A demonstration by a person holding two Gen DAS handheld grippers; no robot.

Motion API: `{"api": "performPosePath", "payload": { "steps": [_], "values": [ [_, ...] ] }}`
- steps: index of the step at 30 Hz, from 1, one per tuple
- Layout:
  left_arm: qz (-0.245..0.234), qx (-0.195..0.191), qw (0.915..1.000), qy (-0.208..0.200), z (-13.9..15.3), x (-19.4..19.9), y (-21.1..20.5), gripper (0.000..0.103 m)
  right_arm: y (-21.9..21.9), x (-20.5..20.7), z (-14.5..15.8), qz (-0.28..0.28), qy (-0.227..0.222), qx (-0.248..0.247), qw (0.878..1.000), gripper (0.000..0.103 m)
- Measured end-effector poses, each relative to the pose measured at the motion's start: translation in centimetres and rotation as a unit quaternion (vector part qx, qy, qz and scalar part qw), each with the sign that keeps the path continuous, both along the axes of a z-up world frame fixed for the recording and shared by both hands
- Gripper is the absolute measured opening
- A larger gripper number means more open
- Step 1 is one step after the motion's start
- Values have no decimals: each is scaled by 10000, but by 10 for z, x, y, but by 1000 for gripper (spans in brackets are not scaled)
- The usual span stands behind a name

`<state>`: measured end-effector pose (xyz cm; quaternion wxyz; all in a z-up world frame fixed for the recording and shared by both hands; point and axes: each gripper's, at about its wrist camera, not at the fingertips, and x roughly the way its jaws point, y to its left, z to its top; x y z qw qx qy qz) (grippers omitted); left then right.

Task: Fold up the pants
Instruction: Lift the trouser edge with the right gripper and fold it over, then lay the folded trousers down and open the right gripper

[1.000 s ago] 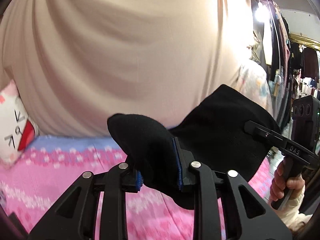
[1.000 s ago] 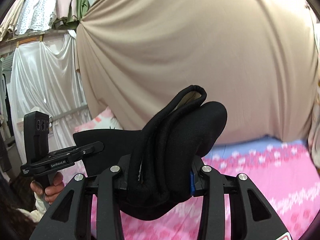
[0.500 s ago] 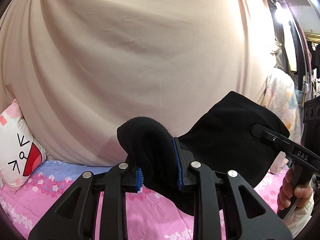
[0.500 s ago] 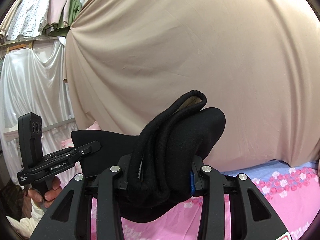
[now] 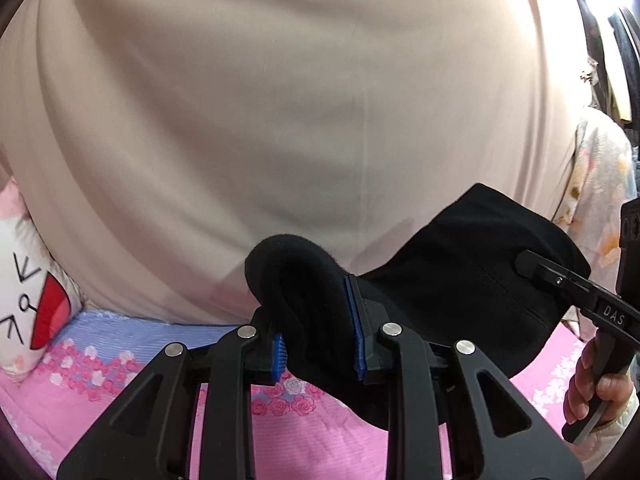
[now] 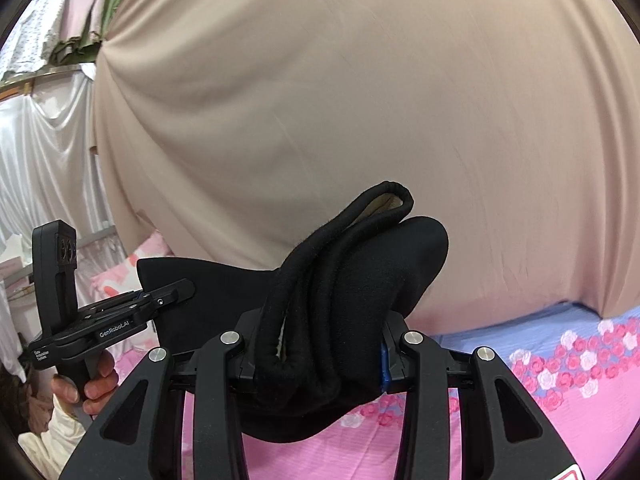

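The black pants (image 5: pixel 460 280) are held in the air between both grippers, above the pink flowered bed. My left gripper (image 5: pixel 318 344) is shut on a bunched corner of the pants, with blue pads on both sides of the cloth. My right gripper (image 6: pixel 316 356) is shut on a thick wad of the pants (image 6: pixel 360 280) with the rolled waistband edge sticking up. The right gripper also shows in the left wrist view (image 5: pixel 560 284), clamped on the cloth's far end. The left gripper also shows in the right wrist view (image 6: pixel 160 300). The hanging part of the pants is hidden below.
A pink bedsheet with roses (image 5: pixel 288 440) lies below, with a blue band (image 6: pixel 540 328) along the back. A beige curtain (image 5: pixel 280 120) fills the background. A cat-face pillow (image 5: pixel 24 300) sits at the left. Hung clothes (image 6: pixel 72 20) are at the far left.
Both grippers have risen with the pants; the bed has dropped lower in both views and the curtain fills more of them. Both grips are unchanged.
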<state>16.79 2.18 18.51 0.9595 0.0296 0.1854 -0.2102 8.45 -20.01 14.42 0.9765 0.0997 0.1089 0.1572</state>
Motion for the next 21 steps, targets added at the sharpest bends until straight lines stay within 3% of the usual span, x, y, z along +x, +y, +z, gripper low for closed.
{"api": "performPosePath", "payload": {
  "steps": [7, 14, 16, 20, 21],
  "values": [
    [-3, 128, 9999, 86, -54, 35, -13, 24, -21, 42, -46, -181, 425, 179, 9988, 38],
    [-18, 147, 9948, 1009, -126, 69, -16, 24, -38, 78, -119, -306, 1272, 352, 9908, 38],
    [-26, 161, 9945, 1030, -140, 64, -13, 25, -40, 84, -134, -315, 1470, 366, 9880, 38],
    [-58, 524, 9907, 1257, -158, 50, -15, 34, -56, 82, -162, -287, 1964, 749, 9772, 44],
    [-50, 616, 9883, 1394, -165, 47, -19, 45, -60, 81, -167, -284, 2077, 814, 9744, 48]
  ]
}}
